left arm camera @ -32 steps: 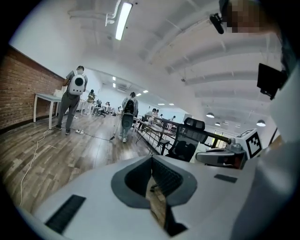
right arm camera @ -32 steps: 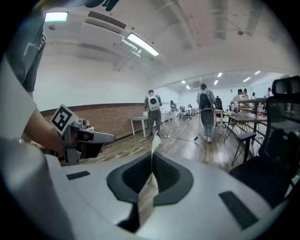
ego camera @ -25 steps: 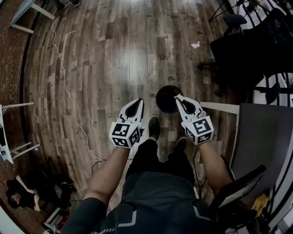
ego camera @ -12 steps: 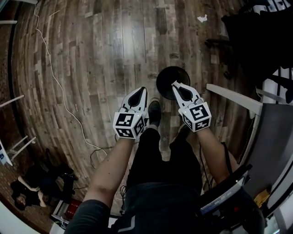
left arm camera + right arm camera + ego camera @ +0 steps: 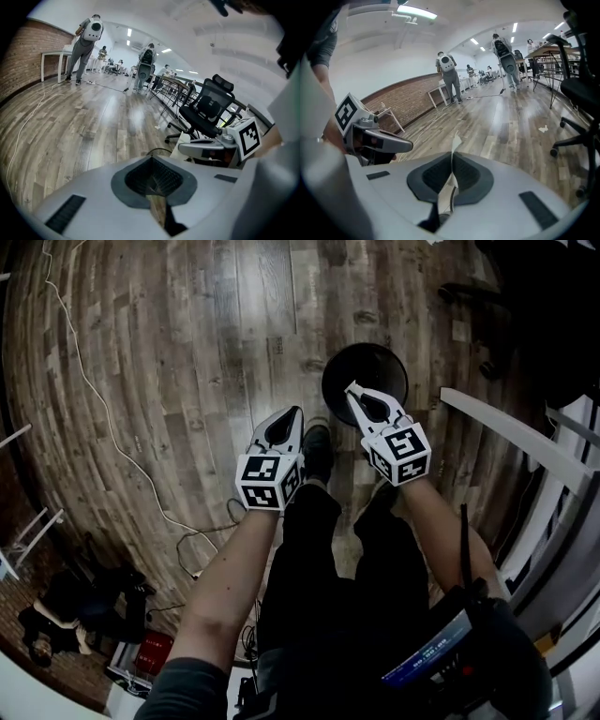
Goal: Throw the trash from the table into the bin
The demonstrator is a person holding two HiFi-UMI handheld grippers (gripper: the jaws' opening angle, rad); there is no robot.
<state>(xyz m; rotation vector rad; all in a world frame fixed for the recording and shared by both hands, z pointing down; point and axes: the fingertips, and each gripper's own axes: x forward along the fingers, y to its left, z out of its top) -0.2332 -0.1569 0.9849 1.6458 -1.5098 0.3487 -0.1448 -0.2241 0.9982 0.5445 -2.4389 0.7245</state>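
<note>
The bin (image 5: 366,379) is a round black tub on the wood floor, just past the person's feet. My right gripper (image 5: 349,387) points down at its near rim. In the right gripper view its jaws (image 5: 452,157) are shut on a thin white scrap of paper (image 5: 455,140) that sticks up between the pads. My left gripper (image 5: 298,411) hangs to the left of the bin over bare floor. Its jaws (image 5: 152,160) are pressed together, and nothing shows between them.
A white table edge (image 5: 506,432) runs along the right. A thin cable (image 5: 103,418) trails over the floor at left. A black office chair (image 5: 208,105) and several people (image 5: 86,47) stand farther off. A paper scrap (image 5: 543,128) lies on the floor.
Both grippers have sunk toward the floor, still side by side. The bin now looks nearer and larger, with the right gripper's tip at its rim. Neither pair of jaws has opened.
</note>
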